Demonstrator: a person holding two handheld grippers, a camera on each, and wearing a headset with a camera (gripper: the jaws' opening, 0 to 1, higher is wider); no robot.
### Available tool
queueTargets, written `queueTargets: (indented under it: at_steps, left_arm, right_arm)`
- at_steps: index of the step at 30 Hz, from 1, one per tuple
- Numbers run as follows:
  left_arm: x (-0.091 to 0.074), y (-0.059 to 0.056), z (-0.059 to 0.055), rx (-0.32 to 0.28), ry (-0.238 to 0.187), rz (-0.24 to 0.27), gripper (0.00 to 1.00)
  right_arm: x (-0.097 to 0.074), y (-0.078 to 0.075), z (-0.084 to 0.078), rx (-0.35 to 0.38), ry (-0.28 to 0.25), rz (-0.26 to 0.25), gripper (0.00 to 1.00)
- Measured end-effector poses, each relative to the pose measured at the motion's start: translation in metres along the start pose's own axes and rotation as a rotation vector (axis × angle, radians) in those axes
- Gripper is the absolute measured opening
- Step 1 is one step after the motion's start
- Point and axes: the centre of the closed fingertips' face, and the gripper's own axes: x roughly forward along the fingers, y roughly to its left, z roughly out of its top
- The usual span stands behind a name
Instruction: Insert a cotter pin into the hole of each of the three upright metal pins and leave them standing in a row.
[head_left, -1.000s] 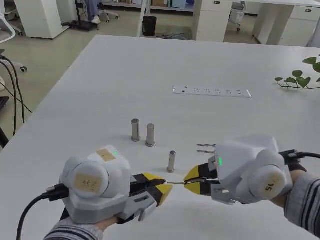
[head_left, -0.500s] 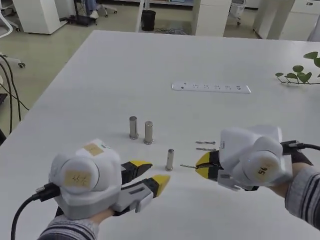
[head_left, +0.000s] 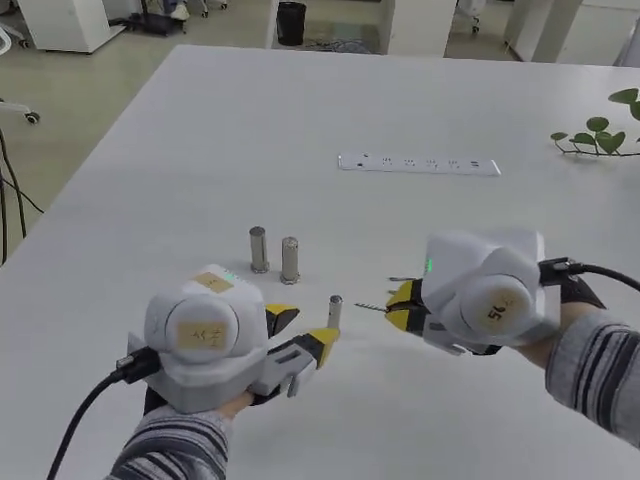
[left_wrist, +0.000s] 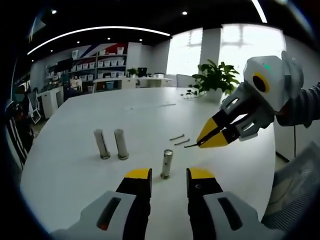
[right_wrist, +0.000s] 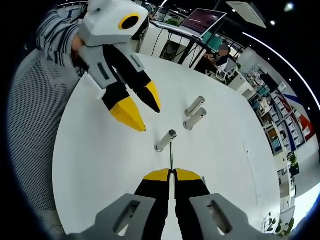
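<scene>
Now: cotter pin (right_wrist: 170, 156) clenched in right gripper (right_wrist: 172, 172) jaws, tip by nearest metal pin (head_left: 335, 311) head, on bench (head_left: 300, 120) | step: likely first insertion | left gripper (left_wrist: 169, 174) jaws released, just short of it | next: steady it, align tip with hole

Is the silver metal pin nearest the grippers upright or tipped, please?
Upright: the silver metal pin stands on end on the white table.

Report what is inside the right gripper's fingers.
The right gripper holds a cotter pin, free end near the top of the closest metal pin; its gripped end is hidden between the fingers.
</scene>
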Motion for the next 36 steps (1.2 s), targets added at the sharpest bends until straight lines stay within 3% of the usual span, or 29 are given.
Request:
queueTargets:
  at_steps: [10,18,36]
  left_arm:
    - [0.025,0.004,-0.003,0.0,0.012,0.014,0.24]
    - [0.04,0.003,-0.01,0.046,0.032,0.015,0.2]
    - [0.05,0.003,-0.01,0.05,0.026,0.014,0.1]
  right_arm:
    - [0.012,-0.003,-0.003,0.017,0.007,0.016,0.0]
    - [0.015,-0.001,0.004,-0.007,0.006,0.034,0.0]
    - [0.019,-0.001,0.0,-0.031,0.04,0.038,0.0]
